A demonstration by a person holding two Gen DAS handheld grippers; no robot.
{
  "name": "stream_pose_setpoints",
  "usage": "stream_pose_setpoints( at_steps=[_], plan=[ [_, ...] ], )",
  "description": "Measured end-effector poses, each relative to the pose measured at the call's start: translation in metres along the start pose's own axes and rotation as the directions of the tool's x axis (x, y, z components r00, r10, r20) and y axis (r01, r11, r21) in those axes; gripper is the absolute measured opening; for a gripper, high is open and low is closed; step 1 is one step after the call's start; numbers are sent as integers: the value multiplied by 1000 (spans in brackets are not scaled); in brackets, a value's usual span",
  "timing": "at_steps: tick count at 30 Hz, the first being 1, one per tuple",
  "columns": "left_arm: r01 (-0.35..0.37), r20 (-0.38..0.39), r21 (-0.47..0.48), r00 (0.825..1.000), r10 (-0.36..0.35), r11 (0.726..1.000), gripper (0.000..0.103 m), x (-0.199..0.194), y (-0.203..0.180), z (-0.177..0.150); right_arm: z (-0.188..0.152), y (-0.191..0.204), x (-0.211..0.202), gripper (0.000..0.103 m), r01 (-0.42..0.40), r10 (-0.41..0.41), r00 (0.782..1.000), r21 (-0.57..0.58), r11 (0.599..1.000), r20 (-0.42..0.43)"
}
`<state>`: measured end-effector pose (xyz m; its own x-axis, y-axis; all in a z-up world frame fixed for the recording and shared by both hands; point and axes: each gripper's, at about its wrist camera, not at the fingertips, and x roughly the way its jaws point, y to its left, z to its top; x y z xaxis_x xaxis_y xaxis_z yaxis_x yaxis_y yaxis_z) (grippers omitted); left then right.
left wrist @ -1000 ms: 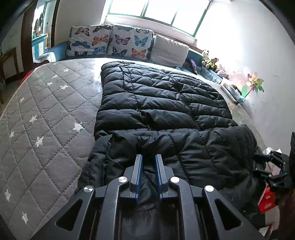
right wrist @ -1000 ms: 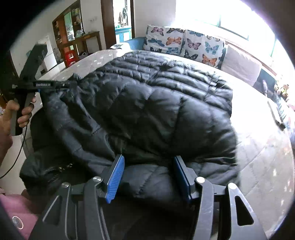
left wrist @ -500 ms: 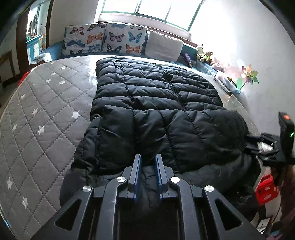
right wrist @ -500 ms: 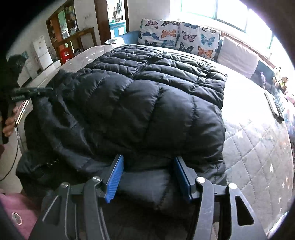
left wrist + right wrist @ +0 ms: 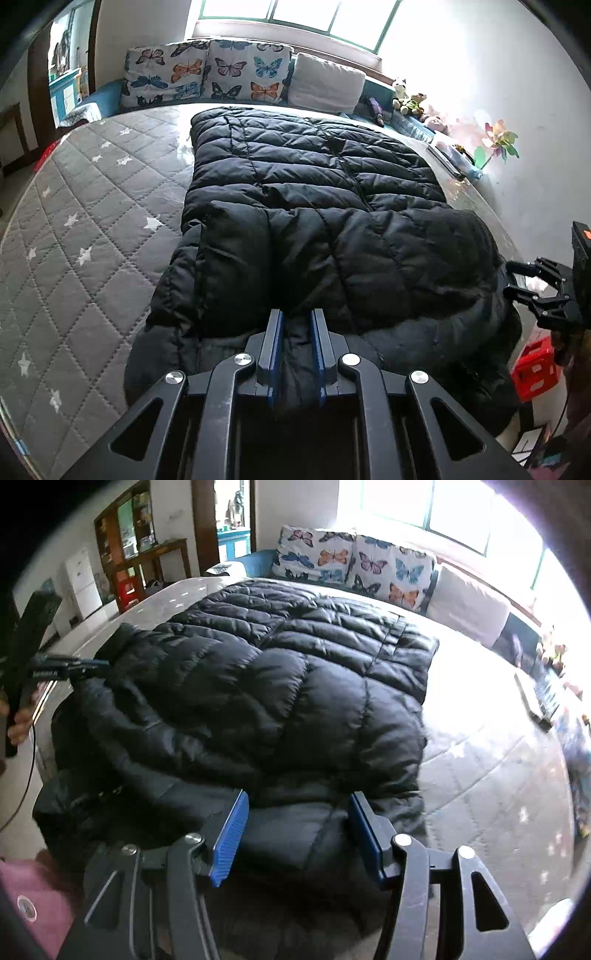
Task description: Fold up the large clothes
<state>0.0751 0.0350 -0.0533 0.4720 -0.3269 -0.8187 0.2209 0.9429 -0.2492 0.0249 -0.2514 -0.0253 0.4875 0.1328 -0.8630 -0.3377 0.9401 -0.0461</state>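
Observation:
A large black puffer jacket (image 5: 314, 206) lies spread on the grey quilted mattress (image 5: 85, 229), its near part folded back over the rest. My left gripper (image 5: 297, 332) is shut on a fold of the jacket's near edge. My right gripper (image 5: 295, 823) is open, its blue-padded jaws standing wide either side of the jacket's near right edge (image 5: 295, 738). The right gripper also shows at the right in the left wrist view (image 5: 535, 284). The left gripper shows at the far left in the right wrist view (image 5: 74, 668), at the jacket's left corner.
Butterfly cushions (image 5: 207, 74) and a grey pillow (image 5: 325, 88) line the far end of the bed under a window. Soft toys and a pinwheel (image 5: 495, 144) stand by the right wall. A red crate (image 5: 535, 365) sits on the floor. Shelves and a doorway (image 5: 147, 554) lie far left.
The near part of the jacket has been carried further over the spread part and lowered. The left gripper stays shut on the fold; the right gripper stays open.

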Motion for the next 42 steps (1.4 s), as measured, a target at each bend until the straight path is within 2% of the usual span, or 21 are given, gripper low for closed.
stream_pose_setpoints(
  at_steps=[2, 4, 5, 6, 7, 8, 9, 12, 15, 19, 23, 24, 27, 30, 31, 34, 35, 37, 38, 39, 42],
  plan=[
    [3, 3, 20, 1000, -3, 1000, 19, -11, -2, -5, -6, 6, -12, 61, -4, 4, 1000, -42, 999, 12],
    [11, 4, 46, 1000, -11, 999, 25, -23, -4, -12, -15, 18, -22, 61, 1, 0, 1000, -104, 995, 15],
    [16, 7, 57, 1000, -16, 998, 35, -30, -6, -16, -20, 25, -27, 61, 3, -2, 1000, -147, 989, 12],
    [19, 11, 70, 1000, -20, 997, 50, -36, -7, -20, -25, 31, -29, 61, 2, -1, 1000, -183, 983, 8],
    [12, 22, 93, 1000, -14, 996, 58, -44, -9, -26, -32, 38, -31, 61, -3, 3, 1000, -227, 974, -1],
    [-2, 35, 112, 999, -2, 994, 73, -49, -12, -31, -36, 42, -31, 61, -13, 10, 1000, -254, 967, -10],
    [-26, 50, 139, 999, 19, 990, 79, -55, -15, -37, -42, 48, -31, 61, -28, 22, 999, -286, 958, -24],
    [-86, 56, 238, 996, 75, 968, 79, -65, -24, -57, -58, 61, -25, 61, -51, 31, 998, -367, 929, -60],
    [-123, 28, 300, 992, 120, 946, 80, -67, -27, -76, -71, 77, -16, 61, -52, 22, 997, -456, 888, -70],
    [-122, -19, 343, 990, 136, 931, 80, -67, -22, -100, -80, 95, -11, 68, -50, 30, 999, -561, 826, -44],
    [-133, -34, 383, 987, 158, 914, 80, -68, -15, -122, -89, 110, -6, 70, 17, -16, 1000, -671, 741, 8],
    [-133, -36, 385, 987, 159, 913, 80, -67, -14, -127, -89, 112, -6, 70, 26, -14, 1000, -682, 731, 23],
    [-132, -48, 391, 985, 163, 911, 80, -65, -10, -138, -83, 115, -2, 70, 2, 24, 999, -676, 737, 29],
    [-155, -29, 420, 982, 184, 894, 80, -65, -12, -146, -81, 121, 4, 70, 13, 35, 998, -705, 709, 54],
    [-166, -17, 436, 981, 192, 885, 80, -65, -13, -149, -80, 122, 5, 70, 6, 44, 998, -700, 714, 54],
    [-202, 20, 477, 975, 219, 855, 80, -66, -18, -155, -69, 117, 6, 69, -68, 95, 995, -637, 767, 7],
    [-220, 36, 494, 972, 233, 841, 80, -66, -20, -157, -62, 111, 5, 61, -106, 123, 992, -590, 801, -11],
    [-248, 71, 523, 966, 248, 816, 80, -66, -24, -160, -52, 100, -1, 50, -172, 178, 983, -513, 841, -38],
    [-261, 84, 539, 963, 258, 801, 80, -65, -26, -162, -44, 91, -5, 37, -217, 218, 975, -454, 864, -50],
    [-270, 92, 554, 960, 265, 787, 80, -63, -29, -163, -37, 85, -9, 33, -252, 250, 966, -408, 877, -60],
    [-280, 111, 595, 957, 268, 753, 80, -55, -37, -162, -17, 71, -27, 29, -284, 290, 957, -309, 908, -27]
  ],
)
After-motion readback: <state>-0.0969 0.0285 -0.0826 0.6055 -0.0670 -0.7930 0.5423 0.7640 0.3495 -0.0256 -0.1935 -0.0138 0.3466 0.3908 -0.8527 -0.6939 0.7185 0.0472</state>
